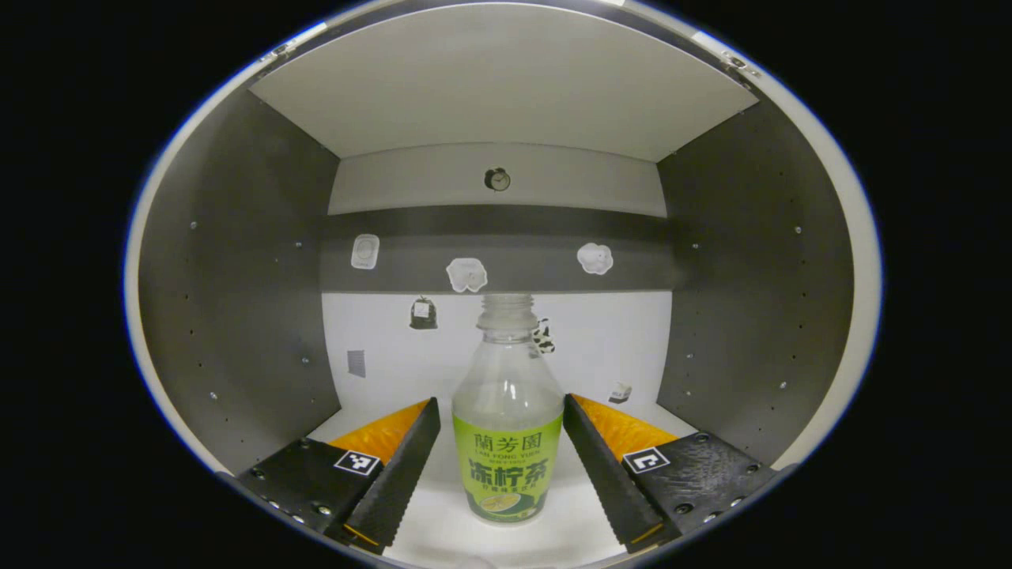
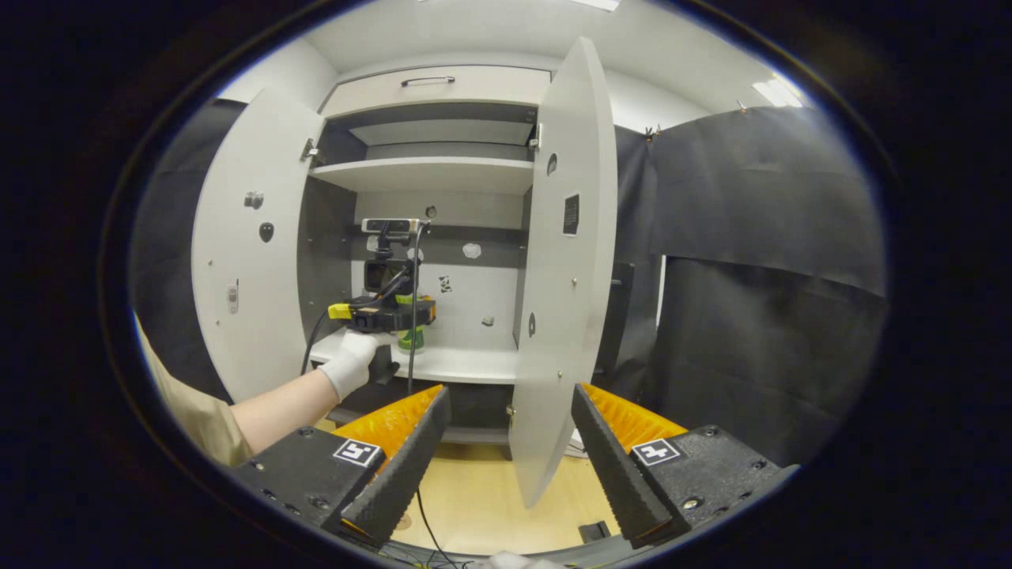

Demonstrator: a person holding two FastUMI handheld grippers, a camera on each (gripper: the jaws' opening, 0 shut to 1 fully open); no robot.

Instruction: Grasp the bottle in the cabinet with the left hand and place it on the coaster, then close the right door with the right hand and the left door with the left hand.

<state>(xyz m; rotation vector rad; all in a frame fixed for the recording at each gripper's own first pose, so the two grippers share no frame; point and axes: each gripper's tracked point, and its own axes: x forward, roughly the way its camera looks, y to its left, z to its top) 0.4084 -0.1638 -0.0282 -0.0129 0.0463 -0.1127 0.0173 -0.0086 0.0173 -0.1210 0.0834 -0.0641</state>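
I have the left hand-held gripper (image 1: 501,454) released, fingers either side of the bottle (image 1: 507,419) — not touching. It looks empty, light, slick plastic — I'd clamp at the label. Right hand-held gripper (image 2: 510,450) is released too.

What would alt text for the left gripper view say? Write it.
A clear bottle with a green label stands upright between the open left gripper fingers, untouched, on the white cabinet shelf. Small stickers dot the back wall.

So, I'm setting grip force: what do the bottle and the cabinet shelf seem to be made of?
The bottle looks like thin clear plastic with a glossy printed label; you see through its upper part. The cabinet shelf looks like matte white laminated board, though that's a guess.
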